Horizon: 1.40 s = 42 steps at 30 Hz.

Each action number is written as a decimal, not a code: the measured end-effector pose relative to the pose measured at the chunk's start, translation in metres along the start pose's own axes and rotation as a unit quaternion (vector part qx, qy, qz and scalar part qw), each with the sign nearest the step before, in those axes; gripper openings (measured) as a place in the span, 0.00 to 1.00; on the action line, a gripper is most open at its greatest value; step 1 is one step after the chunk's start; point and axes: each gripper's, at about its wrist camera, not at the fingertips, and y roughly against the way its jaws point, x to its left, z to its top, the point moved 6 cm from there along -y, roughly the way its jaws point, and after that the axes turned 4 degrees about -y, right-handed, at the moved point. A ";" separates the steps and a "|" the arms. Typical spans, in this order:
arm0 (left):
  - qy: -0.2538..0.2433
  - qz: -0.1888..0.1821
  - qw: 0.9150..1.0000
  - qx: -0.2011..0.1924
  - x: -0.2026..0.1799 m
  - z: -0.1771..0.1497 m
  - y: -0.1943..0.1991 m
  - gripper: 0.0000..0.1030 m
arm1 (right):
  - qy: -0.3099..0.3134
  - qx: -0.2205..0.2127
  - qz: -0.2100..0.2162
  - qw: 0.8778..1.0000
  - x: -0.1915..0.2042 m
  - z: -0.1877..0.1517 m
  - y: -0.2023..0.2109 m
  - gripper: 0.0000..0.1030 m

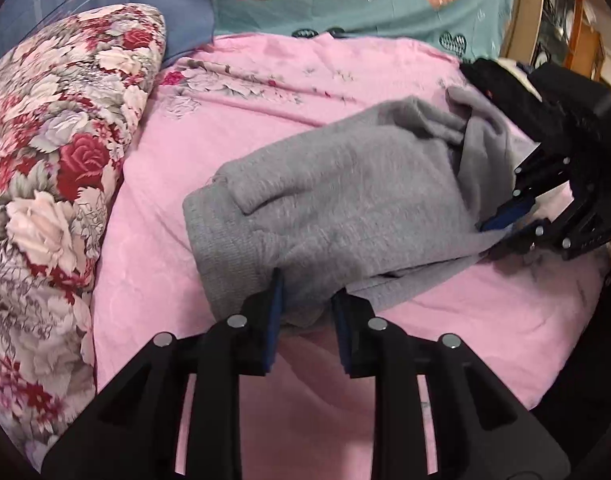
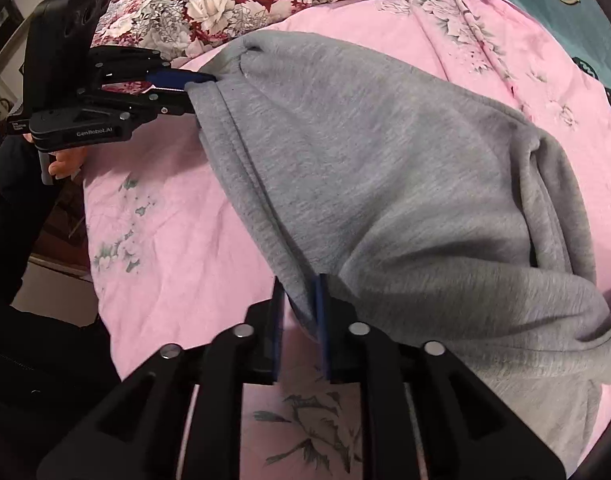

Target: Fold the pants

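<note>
My left gripper (image 1: 307,300) sits low in the middle of its own frame, jaws parted, with the ribbed waistband end of the grey pants (image 1: 345,200) lying loosely between the pads; I see a gap on either side, so nothing is pinched. My right gripper (image 2: 299,308) is likewise spread at bottom centre of its view, a fold of the cloth hanging between the pads, which are not pressing on it.

The pants lie as a folded bundle on the pink sheet (image 1: 153,208), mid-frame in both views.

The risk I judge greatest is that the loose upper layer slides or springs back once I pull away, since the bulky fleece is rumpled at the right of the left view. A pad could also snag the fabric on withdrawal and drag the fold open.

Only the left view shows the waistband and the floral pillow (image 1: 57,152) at the left edge. Only the right view shows the stacked layered edges near the left gripper (image 2: 193,84), upper left, and the bunched leg end at lower right.
</note>
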 end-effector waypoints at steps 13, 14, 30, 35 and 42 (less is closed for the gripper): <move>0.188 -0.023 0.976 -0.107 0.002 0.049 0.065 0.98 | -0.043 -0.015 0.025 0.999 0.008 0.044 -0.027 0.03; 0.209 -0.027 0.972 -0.101 -0.001 0.053 0.056 0.97 | -0.054 -0.002 0.026 0.998 0.008 0.040 -0.037 0.02; 0.368 -0.102 0.924 -0.005 -0.025 -0.010 -0.071 0.03 | -0.330 -0.125 -0.133 0.926 -0.152 -0.118 0.133 0.49; 0.352 -0.094 0.931 -0.011 -0.027 -0.006 -0.071 0.03 | -0.401 -0.111 -0.169 0.893 -0.222 -0.111 0.166 0.49; 0.359 -0.102 0.928 -0.019 -0.026 -0.007 -0.068 0.03 | -0.460 0.011 -0.209 0.863 -0.355 0.002 0.128 0.61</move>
